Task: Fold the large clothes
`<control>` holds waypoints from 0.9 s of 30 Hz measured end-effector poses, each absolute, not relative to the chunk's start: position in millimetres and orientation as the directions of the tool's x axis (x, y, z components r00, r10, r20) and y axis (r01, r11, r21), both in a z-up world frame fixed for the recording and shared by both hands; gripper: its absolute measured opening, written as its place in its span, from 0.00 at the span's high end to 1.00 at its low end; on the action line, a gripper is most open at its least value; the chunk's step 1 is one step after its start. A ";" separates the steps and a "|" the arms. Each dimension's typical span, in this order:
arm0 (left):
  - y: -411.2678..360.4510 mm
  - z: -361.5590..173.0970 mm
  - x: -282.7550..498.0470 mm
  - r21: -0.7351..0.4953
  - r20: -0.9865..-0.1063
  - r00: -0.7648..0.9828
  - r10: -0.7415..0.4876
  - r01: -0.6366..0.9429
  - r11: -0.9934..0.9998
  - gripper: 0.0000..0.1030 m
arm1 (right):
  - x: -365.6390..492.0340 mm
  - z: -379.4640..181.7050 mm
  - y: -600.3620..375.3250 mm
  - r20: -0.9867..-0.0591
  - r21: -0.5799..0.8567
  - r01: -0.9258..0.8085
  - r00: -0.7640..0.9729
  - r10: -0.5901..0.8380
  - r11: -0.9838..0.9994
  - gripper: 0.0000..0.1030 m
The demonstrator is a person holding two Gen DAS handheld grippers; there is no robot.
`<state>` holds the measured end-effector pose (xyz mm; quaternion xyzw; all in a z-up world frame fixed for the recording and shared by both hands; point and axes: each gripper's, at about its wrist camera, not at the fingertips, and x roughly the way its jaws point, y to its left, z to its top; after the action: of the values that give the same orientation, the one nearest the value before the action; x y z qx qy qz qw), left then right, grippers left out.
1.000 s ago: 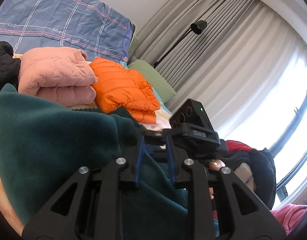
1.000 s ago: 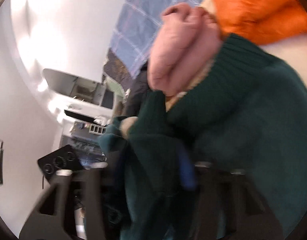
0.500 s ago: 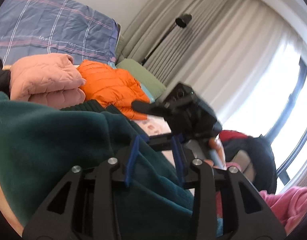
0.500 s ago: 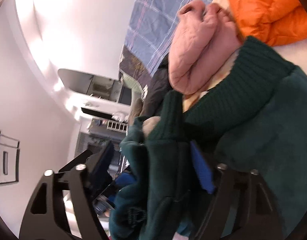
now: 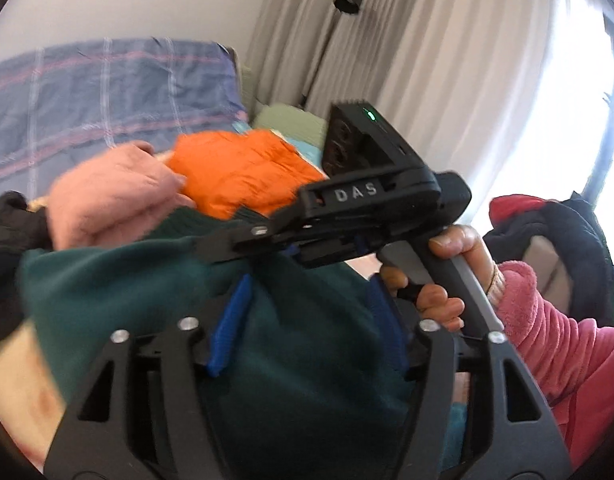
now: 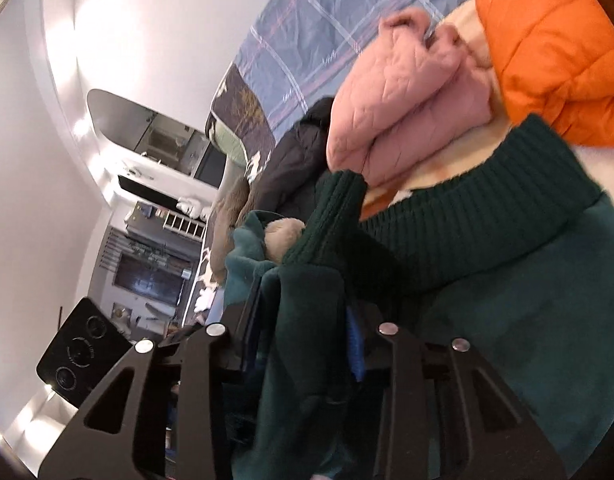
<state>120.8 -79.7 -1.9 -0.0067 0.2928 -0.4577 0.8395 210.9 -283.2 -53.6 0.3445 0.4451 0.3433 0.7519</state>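
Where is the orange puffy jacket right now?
The orange jacket lies folded on the bed, in the middle of the left wrist view, beside the pink jacket and behind the green sweater. The right wrist view shows it top right.

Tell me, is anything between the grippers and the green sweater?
Nothing visible. The green sweater already sits inside both: the right gripper jaws are closing on a fold of it, and the left gripper jaws are opening around it.
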 end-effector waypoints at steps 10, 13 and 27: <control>8.8 -21.5 111.6 -0.381 -0.413 0.564 -0.715 0.606 0.698 0.22 | 205.7 -37.3 -273.9 -0.426 0.805 -0.266 0.364 0.828 0.531 0.65; -7.5 -33.2 111.3 -0.359 -0.429 0.555 -0.713 0.620 0.698 0.23 | 206.2 -51.7 -273.5 -0.372 0.865 -0.229 0.305 0.877 0.447 0.28; -63.3 -26.9 94.9 -0.265 -0.420 0.513 -0.748 0.719 0.642 0.23 | 226.8 -55.9 -218.8 -0.532 0.780 -0.218 0.262 0.805 0.587 0.60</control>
<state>94.9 -63.3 -26.9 -0.0284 0.2555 -0.4220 0.8694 226.8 -218.8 -55.9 0.2941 0.4986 0.3468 0.7380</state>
